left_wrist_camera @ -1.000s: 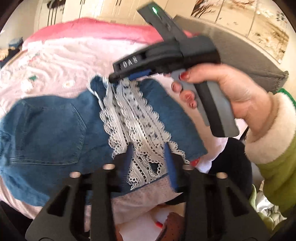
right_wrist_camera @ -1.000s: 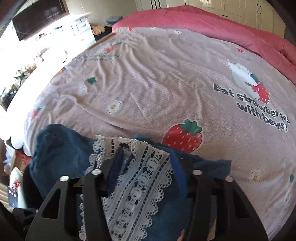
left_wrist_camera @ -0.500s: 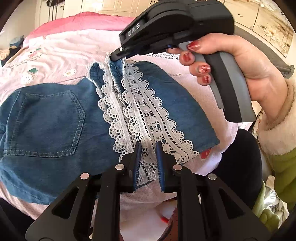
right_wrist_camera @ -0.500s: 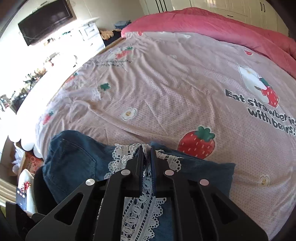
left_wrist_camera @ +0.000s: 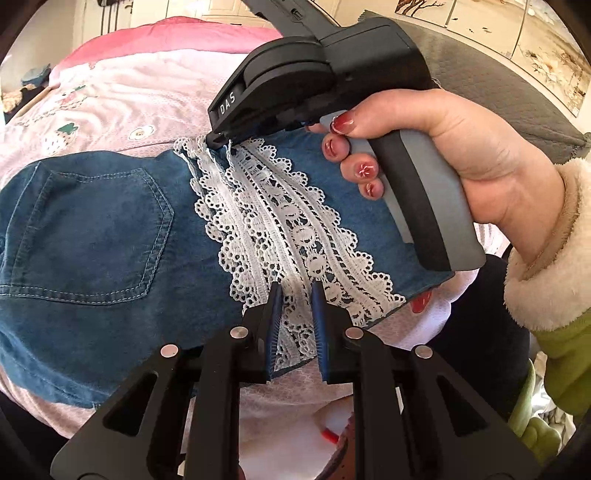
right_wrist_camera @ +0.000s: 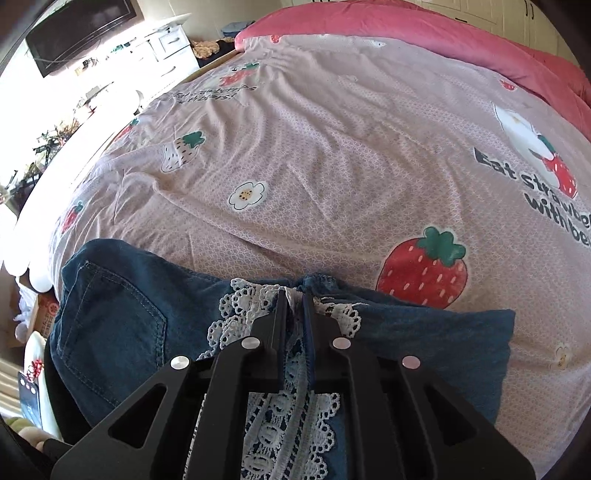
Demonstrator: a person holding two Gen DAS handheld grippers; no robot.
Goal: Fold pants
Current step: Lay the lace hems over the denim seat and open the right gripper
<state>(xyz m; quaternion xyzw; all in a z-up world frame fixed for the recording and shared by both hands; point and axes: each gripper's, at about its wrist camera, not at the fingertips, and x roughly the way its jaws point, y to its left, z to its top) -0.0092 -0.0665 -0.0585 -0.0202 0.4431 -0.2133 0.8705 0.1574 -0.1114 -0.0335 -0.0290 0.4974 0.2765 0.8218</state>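
Observation:
Blue denim pants (left_wrist_camera: pixel 92 229) with a back pocket and white lace trim (left_wrist_camera: pixel 280 229) lie flat on the bed. My left gripper (left_wrist_camera: pixel 295 291) is shut on the near end of the lace hem, with lace bunched between its blue pads. A hand (left_wrist_camera: pixel 461 147) holds my right gripper (left_wrist_camera: pixel 218 142) at the far end of the same hem. In the right wrist view the right gripper (right_wrist_camera: pixel 294 295) pinches lace and denim at the far edge of the pants (right_wrist_camera: pixel 122 325); its jaws are opening slightly, with the cloth still between them.
The pink strawberry-print sheet (right_wrist_camera: pixel 332 166) stretches far beyond the pants. A red-pink duvet (right_wrist_camera: pixel 406 33) lies along the far side. A TV (right_wrist_camera: pixel 74 29) and white drawers stand off the left edge. A grey padded panel (left_wrist_camera: pixel 498 85) runs behind the hand.
Both grippers stood open around the lace a second ago and have since closed on it. The right gripper came down onto the far end of the hem.

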